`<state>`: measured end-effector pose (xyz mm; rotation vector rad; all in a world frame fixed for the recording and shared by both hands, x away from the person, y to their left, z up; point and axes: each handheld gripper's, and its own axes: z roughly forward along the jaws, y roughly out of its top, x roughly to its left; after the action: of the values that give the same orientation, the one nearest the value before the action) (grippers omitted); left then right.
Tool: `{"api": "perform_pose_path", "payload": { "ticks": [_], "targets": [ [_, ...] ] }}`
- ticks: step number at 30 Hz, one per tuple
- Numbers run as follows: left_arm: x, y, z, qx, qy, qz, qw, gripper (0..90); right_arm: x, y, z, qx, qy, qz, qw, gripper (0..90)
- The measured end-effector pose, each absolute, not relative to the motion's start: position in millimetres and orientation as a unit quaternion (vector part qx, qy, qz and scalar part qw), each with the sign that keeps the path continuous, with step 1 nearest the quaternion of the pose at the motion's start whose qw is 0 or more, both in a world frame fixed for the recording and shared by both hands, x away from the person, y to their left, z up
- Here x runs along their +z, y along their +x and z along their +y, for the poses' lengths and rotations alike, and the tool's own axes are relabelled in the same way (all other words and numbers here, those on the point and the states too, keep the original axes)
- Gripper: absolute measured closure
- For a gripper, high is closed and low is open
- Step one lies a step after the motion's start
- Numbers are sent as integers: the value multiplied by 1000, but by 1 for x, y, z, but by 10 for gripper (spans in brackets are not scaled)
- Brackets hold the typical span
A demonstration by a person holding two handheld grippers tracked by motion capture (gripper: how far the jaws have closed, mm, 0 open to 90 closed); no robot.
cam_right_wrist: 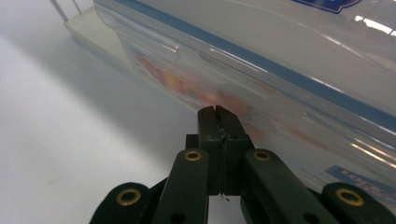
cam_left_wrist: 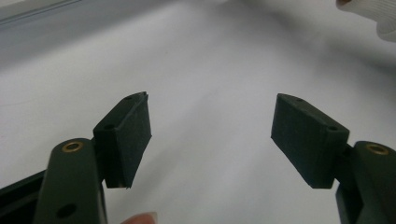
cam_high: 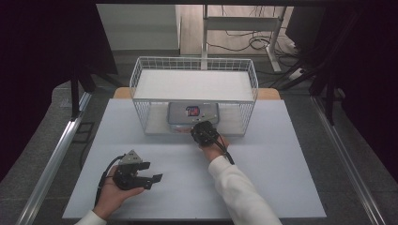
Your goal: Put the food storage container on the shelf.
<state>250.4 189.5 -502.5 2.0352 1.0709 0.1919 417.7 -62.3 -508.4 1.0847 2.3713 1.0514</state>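
Right gripper [cam_right_wrist: 215, 112] jaws together, touching clear plastic lidded container [cam_right_wrist: 280, 70] in white wire rack [cam_high: 141, 79]; labels unreadable. Left gripper [cam_left_wrist: 212, 135] jaws apart over white desk [cam_left_wrist: 210, 70].

Worktop [cam_high: 141, 140] pale grey-white. Wire shelf [cam_high: 195, 84] white. Container [cam_right_wrist: 261, 60] clear, blue band under lid, red-orange print on side, red/blue label on top. Both hand-held grippers black. Sleeve [cam_high: 239, 187] white.

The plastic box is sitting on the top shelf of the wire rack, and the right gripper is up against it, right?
Not quite. The box sits on the bottom shelf of the wire rack, under the top shelf, as the high view shows. The right gripper is indeed up against it, jaws pressed together in the right gripper view.
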Motion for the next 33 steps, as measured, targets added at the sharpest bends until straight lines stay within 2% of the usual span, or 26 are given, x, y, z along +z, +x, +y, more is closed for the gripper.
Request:
{"api": "perform_pose_path", "payload": {
  "ticks": [11,16,24,33],
  "targets": [
    [-502,251,192,75,805,425,406,281,-508,429,-59,371,399,822,163,888],
    [-503,252,193,76,806,425,405,281,-502,423,-66,374,387,827,161,888],
    [-502,251,192,78,806,427,404,281,-462,374,-107,391,323,845,167,888],
    [-502,250,191,85,801,433,404,280,-444,305,-199,411,318,840,154,888]
  ]
}}
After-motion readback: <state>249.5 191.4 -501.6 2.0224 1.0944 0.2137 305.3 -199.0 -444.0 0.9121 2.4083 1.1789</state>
